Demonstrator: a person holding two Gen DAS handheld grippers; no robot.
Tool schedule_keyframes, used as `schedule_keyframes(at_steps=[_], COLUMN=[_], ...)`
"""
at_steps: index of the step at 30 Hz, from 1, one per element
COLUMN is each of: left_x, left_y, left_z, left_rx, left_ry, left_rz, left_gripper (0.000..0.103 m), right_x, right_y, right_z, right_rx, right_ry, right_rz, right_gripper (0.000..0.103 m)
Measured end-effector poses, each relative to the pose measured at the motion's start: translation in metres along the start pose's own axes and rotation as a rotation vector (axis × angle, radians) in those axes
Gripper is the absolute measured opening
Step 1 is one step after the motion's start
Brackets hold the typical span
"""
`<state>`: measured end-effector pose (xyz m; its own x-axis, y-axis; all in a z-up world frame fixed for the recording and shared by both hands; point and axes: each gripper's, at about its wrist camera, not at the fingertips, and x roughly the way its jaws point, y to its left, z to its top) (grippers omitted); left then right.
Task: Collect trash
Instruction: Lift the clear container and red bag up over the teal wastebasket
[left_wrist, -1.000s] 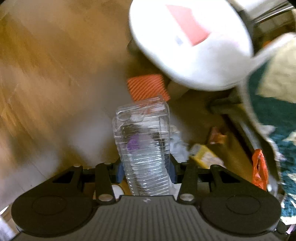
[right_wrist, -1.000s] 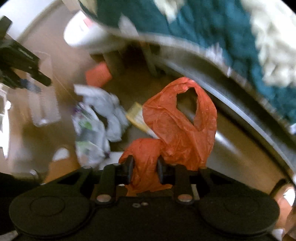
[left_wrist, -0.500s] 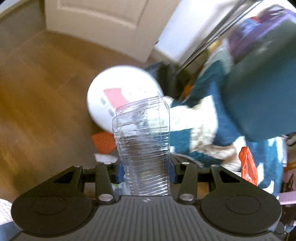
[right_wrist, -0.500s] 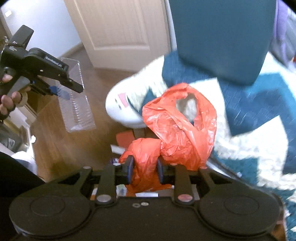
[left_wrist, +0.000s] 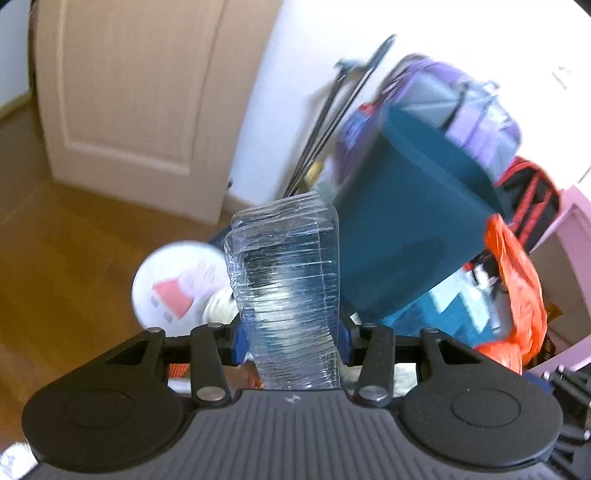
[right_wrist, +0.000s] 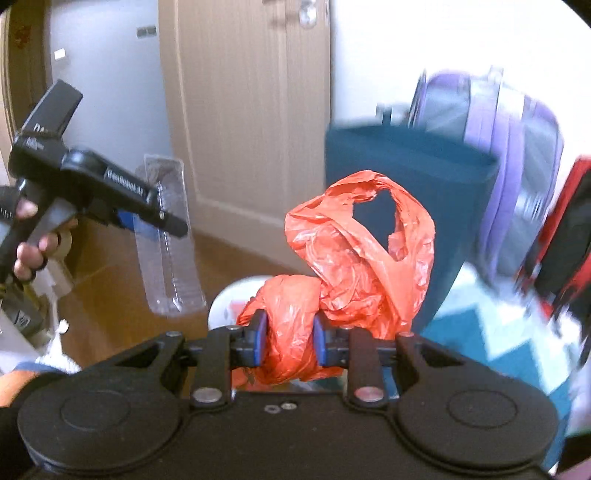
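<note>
My left gripper (left_wrist: 291, 341) clamped the clear plastic container (left_wrist: 286, 295) lengthwise ahead of its fingers; right gripper (right_wrist: 288, 341), beside it, pinched the orange bag (right_wrist: 343, 266).

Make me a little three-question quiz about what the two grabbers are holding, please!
1. True or false: the left gripper holds a crumpled orange plastic bag.
2. Which gripper holds the clear ribbed plastic container?
3. What stands behind the bag? A) dark teal bin B) green ladder C) yellow bucket

Key: 1. False; the right gripper grips it in its jaws. 2. Left. 3. A.
</note>
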<state>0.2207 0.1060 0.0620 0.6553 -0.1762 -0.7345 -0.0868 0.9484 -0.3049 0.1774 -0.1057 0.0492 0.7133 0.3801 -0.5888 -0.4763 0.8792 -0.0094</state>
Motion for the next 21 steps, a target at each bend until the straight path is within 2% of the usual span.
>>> schedule_keyframes(at_steps=[5, 11, 17, 21], left_x=[-0.029, -0.044, -0.03, -0.006], left_y=[-0.046, -0.095, -0.139, -0.162], left_z=[0.035, 0.086, 0.125, 0.15], left_rx=[0.062, 0.117, 0.179, 0.207], left_ry=[-0.083, -0.155, -0.199, -0.204], left_rz=[-0.016, -0.032, -0.033, -0.016], left_gripper=[0.045, 0.045, 0.045, 0.045], right_x=[-0.027, -0.027, -0.007, 0.014], right_y=[-0.019, -0.048, -0.075, -0.091], right_z=[0.052, 0.106, 0.144, 0.155], right_rx=[-0.041, -0.071, -0.064, -0.054], right_ry=[-0.093, -0.164, -0.184, -0.172], right_rz=[-0.053, -0.12, -0.178, -0.195], right_gripper=[0.025, 0.025, 0.026, 0.026])
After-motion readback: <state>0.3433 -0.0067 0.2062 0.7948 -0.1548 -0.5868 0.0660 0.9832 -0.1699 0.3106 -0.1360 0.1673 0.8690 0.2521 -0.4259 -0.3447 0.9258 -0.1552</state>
